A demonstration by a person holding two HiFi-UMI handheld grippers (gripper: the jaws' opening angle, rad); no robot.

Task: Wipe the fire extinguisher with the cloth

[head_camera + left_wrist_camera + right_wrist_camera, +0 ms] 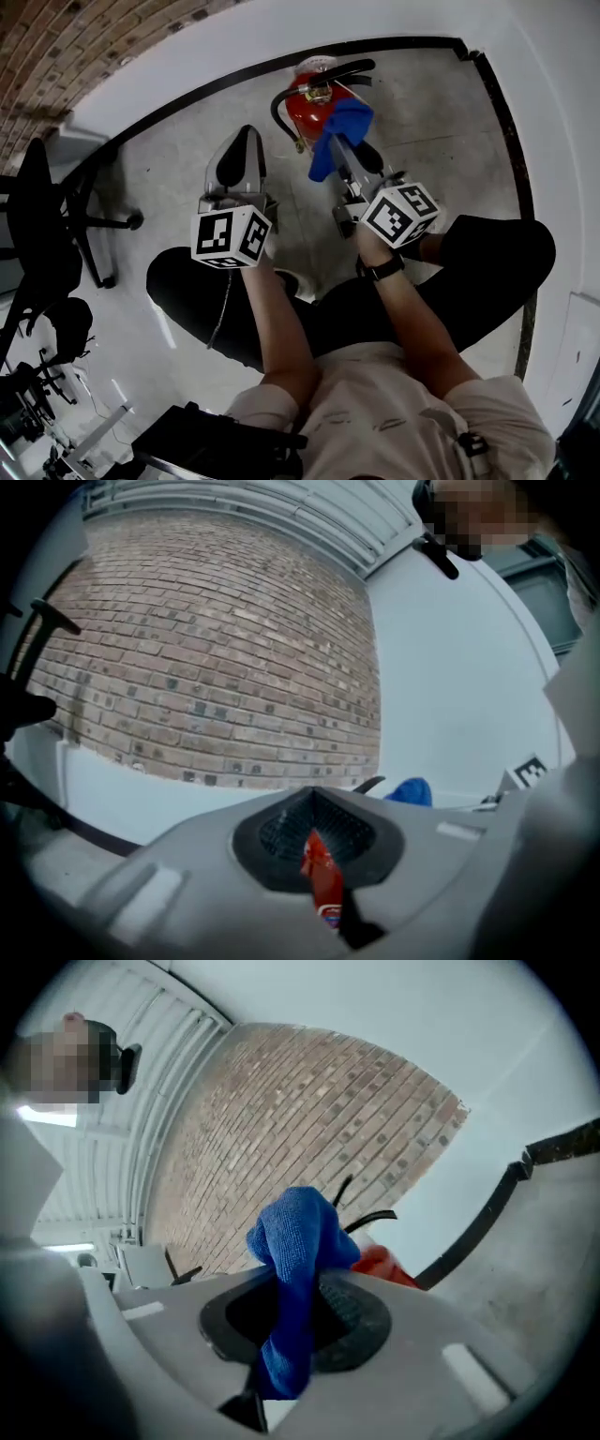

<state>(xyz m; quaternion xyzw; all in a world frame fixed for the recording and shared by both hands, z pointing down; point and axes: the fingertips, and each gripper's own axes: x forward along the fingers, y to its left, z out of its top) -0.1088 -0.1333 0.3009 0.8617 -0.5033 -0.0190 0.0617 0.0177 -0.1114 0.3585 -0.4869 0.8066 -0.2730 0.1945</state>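
Note:
The red fire extinguisher (307, 105) stands on the floor by the white wall, its black handle and hose on top. My right gripper (345, 150) is shut on the blue cloth (341, 133), which is bunched against the extinguisher's right side. In the right gripper view the cloth (292, 1279) hangs from the shut jaws, with the red body (386, 1266) just behind. My left gripper (242, 155) is held shut to the left of the extinguisher, apart from it. Through its jaws a sliver of the red extinguisher (324, 885) shows, and the cloth (411, 791) lies beyond.
A black office chair (52, 230) stands at the left. A black baseboard stripe (499, 108) runs round the floor's edge below the white wall, with a brick wall (56, 52) at the far left. The person's legs in dark trousers (492, 258) are folded close behind both grippers.

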